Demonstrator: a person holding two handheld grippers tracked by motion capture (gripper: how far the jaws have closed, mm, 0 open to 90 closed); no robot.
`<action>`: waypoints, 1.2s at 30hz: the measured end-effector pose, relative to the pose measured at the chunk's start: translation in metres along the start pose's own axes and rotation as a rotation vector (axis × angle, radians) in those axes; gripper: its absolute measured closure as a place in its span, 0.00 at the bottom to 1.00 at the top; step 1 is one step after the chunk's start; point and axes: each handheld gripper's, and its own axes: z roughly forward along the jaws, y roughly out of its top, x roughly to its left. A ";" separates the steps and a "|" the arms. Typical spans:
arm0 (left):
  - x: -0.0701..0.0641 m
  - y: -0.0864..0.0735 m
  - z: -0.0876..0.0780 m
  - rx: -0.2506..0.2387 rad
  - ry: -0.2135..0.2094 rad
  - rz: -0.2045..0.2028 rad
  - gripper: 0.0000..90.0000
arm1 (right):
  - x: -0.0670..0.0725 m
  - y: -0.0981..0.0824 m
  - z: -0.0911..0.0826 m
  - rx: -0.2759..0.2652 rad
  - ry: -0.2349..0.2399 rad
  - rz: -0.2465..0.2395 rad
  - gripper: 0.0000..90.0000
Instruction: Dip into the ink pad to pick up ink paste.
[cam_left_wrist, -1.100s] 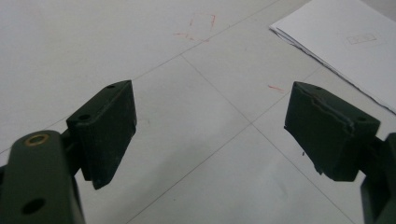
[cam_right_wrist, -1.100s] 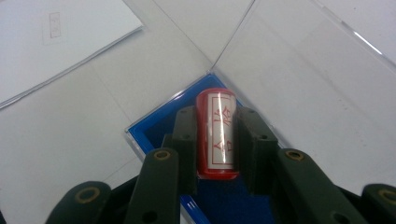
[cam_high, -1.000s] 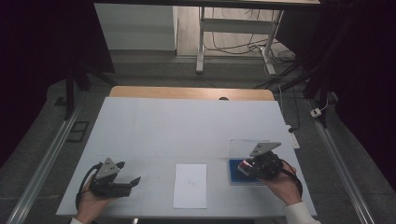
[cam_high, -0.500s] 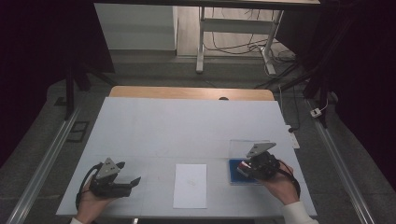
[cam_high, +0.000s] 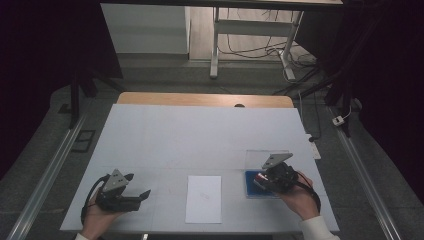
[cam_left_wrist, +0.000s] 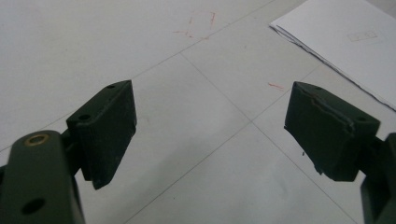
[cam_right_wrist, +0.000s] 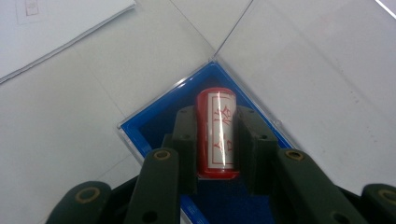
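Right now the right gripper (cam_right_wrist: 215, 140) is clamping a red stamp (cam_right_wrist: 216, 133) between its jaws, over the blue pad (cam_right_wrist: 154, 123) of an open clear case (cam_high: 266, 172) at the near right of the bench (cam_high: 200, 135). To do this well, I would judge it best to be keeping the stamp upright and lifting straight, so the case is not dragging along, then carrying it left to the paper (cam_high: 204, 198) lying near the middle. The left gripper (cam_high: 134, 192) is resting at the near left, jaws wide with nothing between them. The right gripper view is showing the white label with red characters on the stamp; the high view is showing the case lid (cam_high: 260, 158) lying flat beyond the pad and how far the paper is lying from it.
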 end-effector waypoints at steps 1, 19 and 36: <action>0.000 0.000 0.000 0.000 0.000 0.000 0.19 | 0.000 0.000 0.000 0.001 -0.001 0.000 0.78; -0.001 0.001 -0.002 -0.003 -0.001 0.003 0.19 | 0.002 0.000 0.005 0.025 -0.014 0.010 0.79; -0.001 0.001 -0.001 -0.002 -0.003 0.003 0.19 | 0.003 -0.001 0.001 -0.003 -0.021 -0.006 0.78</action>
